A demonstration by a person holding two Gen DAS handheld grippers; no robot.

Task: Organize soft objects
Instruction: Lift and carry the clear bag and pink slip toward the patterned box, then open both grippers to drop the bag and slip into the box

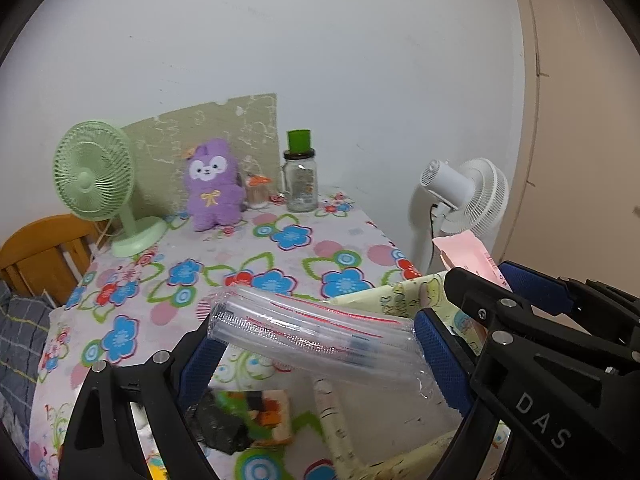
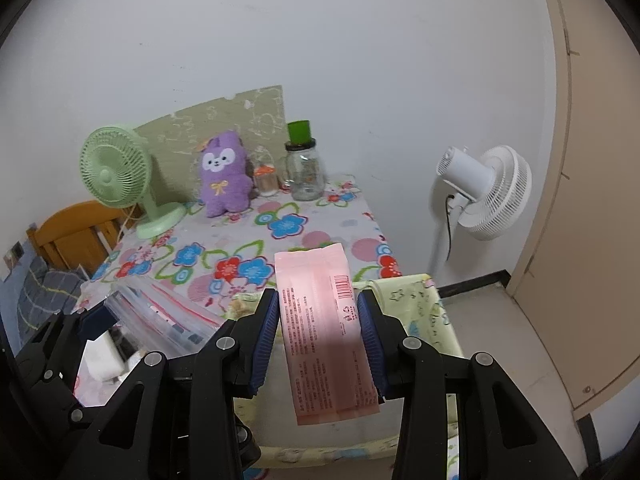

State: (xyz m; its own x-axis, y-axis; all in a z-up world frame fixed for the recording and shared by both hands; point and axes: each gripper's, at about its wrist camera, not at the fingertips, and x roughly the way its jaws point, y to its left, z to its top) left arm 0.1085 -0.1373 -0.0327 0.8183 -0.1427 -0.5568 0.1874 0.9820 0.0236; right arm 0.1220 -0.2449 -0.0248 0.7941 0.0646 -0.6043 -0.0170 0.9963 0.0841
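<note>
My left gripper is shut on the rolled rim of a clear zip bag with a red seal line and holds it above the floral table. Dark and orange soft things lie inside the bag below. My right gripper is shut on a pink packet with a barcode, held upright over a pale yellow patterned box. The pink packet also shows in the left wrist view, just right of the bag. The left gripper and bag show at the lower left of the right wrist view.
At the table's back stand a green desk fan, a purple plush toy, a small orange-lidded jar and a glass jar with a green cap. A white floor fan stands right of the table. A wooden chair is at left.
</note>
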